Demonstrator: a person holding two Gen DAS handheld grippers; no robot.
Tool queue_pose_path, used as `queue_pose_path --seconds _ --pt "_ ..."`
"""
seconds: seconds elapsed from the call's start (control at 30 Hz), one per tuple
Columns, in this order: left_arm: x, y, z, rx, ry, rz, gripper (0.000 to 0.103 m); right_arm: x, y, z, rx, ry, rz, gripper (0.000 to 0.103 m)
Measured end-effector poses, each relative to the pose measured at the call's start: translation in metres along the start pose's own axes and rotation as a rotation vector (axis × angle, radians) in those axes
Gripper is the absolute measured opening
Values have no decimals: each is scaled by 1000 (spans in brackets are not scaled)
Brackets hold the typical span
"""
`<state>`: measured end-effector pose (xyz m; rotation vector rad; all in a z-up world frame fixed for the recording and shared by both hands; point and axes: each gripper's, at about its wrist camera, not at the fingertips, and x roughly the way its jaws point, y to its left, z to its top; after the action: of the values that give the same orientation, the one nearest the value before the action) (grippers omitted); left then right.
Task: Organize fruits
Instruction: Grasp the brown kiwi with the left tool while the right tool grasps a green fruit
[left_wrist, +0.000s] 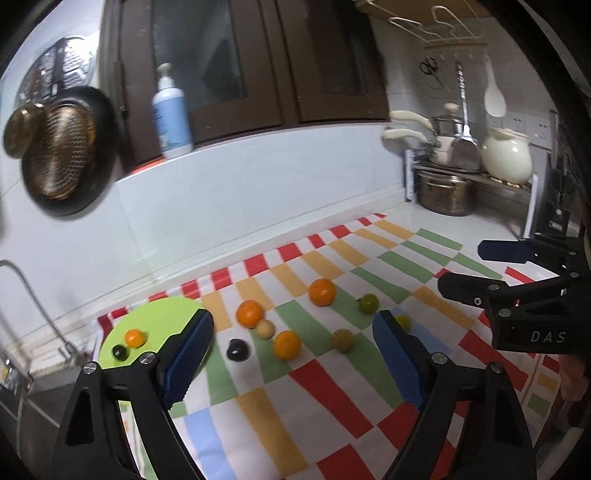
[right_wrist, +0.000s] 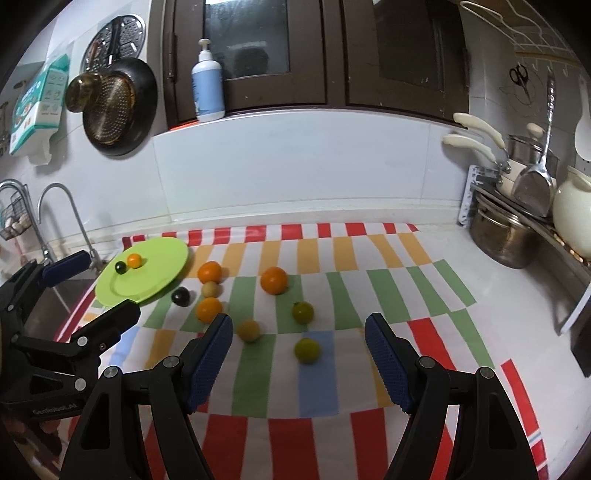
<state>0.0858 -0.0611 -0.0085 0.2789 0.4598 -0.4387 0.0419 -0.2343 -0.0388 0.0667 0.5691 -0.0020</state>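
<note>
A green plate (right_wrist: 159, 266) lies at the cloth's left end and holds a small orange fruit (right_wrist: 134, 260) and a small dark fruit (right_wrist: 119, 267). The plate also shows in the left wrist view (left_wrist: 162, 321). Loose on the checked cloth (right_wrist: 332, 369) are three oranges (right_wrist: 274, 280), a dark fruit (right_wrist: 180, 296), two pale yellow fruits (right_wrist: 249, 330) and two green fruits (right_wrist: 307, 349). My left gripper (left_wrist: 293, 354) is open and empty above the cloth, near an orange (left_wrist: 287, 345). My right gripper (right_wrist: 298, 354) is open and empty over the green fruits.
A sink with taps (right_wrist: 55, 218) lies left of the plate. Pots and a white kettle (right_wrist: 572, 218) sit on a rack at the right. A pan (right_wrist: 118, 107) hangs on the wall. A soap bottle (right_wrist: 207, 85) stands on the ledge under dark cabinets.
</note>
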Motion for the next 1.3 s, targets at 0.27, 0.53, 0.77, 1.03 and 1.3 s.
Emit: queue_pose_path --seconds 0.27,0.53,0.77,1.03,1.3 --pt "36 -8 -4 25 53 -92 77 21 -5 -5 -23 42 -6 74" --pt "77 -19 -19 77 137 -187 61 56 -11 -18 -15 131 16 64" --pt "112 -25 -29 96 221 -239 50 88 -14 -30 -6 209 51 55" --pt "137 -26 -31 91 277 -258 43 113 -16 -36 13 260 83 44" --pt "152 -28 -33 65 321 -258 36 127 -18 -38 34 290 113 37"
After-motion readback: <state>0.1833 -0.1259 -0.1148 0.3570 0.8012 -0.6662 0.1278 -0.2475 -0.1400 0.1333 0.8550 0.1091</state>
